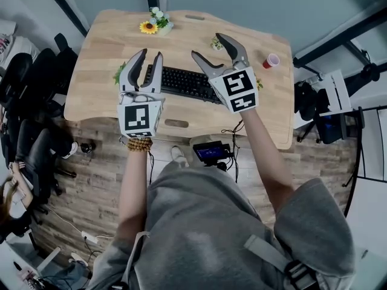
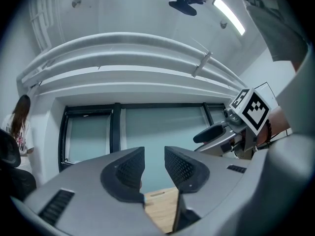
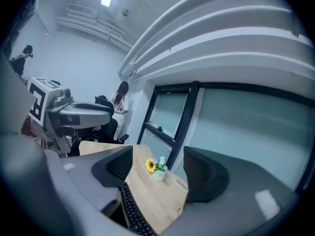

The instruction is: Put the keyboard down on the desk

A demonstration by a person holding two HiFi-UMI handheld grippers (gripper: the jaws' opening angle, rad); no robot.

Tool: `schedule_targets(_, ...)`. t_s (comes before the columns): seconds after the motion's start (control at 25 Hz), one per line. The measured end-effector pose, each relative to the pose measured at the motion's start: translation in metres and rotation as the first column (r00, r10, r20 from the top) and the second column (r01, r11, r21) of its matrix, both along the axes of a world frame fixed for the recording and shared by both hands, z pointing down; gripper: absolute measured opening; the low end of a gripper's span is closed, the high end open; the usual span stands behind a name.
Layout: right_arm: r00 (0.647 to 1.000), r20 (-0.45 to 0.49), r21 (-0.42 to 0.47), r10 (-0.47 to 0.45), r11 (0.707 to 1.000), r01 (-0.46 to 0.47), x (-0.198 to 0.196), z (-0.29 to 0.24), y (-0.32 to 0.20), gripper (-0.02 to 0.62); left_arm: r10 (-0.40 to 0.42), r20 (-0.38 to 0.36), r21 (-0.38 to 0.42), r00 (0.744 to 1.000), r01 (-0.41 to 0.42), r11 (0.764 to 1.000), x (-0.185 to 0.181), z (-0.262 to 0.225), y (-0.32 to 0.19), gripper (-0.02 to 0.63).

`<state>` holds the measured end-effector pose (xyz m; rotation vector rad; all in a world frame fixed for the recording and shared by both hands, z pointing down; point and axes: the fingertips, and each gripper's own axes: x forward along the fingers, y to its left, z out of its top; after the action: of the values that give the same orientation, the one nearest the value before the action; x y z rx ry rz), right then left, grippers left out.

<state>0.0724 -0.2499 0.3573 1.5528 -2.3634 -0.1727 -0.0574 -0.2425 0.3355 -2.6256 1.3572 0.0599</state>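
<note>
Left tool (image 2: pixel 154 151): jaws a narrow gap apart, ribbed pads facing each other, nothing between them. Through the gap only a strip of the pale wooden desk (image 1: pixel 103 53) and a dark-framed window (image 2: pixel 115 132) beyond. Tool held roughly level and clear of the desk top. Marker cube (image 1: pixel 139 118) sits behind the jaws. A bead bracelet (image 1: pixel 139 144) is on the wrist behind it.

Right tool (image 3: pixel 158 154): jaws wide apart, empty. It is off to the left tool's right side, not touching it, pointing slightly down.

Keyboard (image 1: pixel 181 82): black, lying flat on the desk, under and between the two tools. Neither tool is on it. In the head view its left end passes behind the left tool's jaws and its right end behind the right tool. In the right gripper view it lies below that tool's left jaw.

Ahead of the right tool's gap, at the far desk edge: a small pot with a sunflower (image 1: pixel 154 24). Just beside the right tool's tips, a small plant (image 1: pixel 216 43). Further to its right, well apart, a red cup (image 1: pixel 271 60).

Out beyond the left tool's left side, off the desk: dark office chairs (image 1: pixel 36 83). Behind both tools, below the near desk edge, a small device with a lit screen (image 1: pixel 210 151).
</note>
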Motion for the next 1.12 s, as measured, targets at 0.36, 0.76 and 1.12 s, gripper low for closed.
schedule_targets(0.36,0.994,0.076,0.227,0.081,0.969,-0.096,0.005,-0.063,0.030,0.278,0.005,-0.020,0.064,1.000,-0.004,0.998,0.015,-0.019,0.012,0.120)
schedule_targets(0.76,0.981,0.135,0.207,0.139,0.964,-0.165,0.020,-0.025,0.058,0.241,0.036,-0.028,0.115,0.999,-0.033,0.993,0.030,-0.032,0.031,0.100)
schedule_targets(1.12,0.969,0.158,0.173,0.191,0.961,-0.217,0.029,0.005,0.081,0.160,0.065,0.001,0.081,0.998,-0.065,0.995,0.038,-0.003,0.042,0.074)
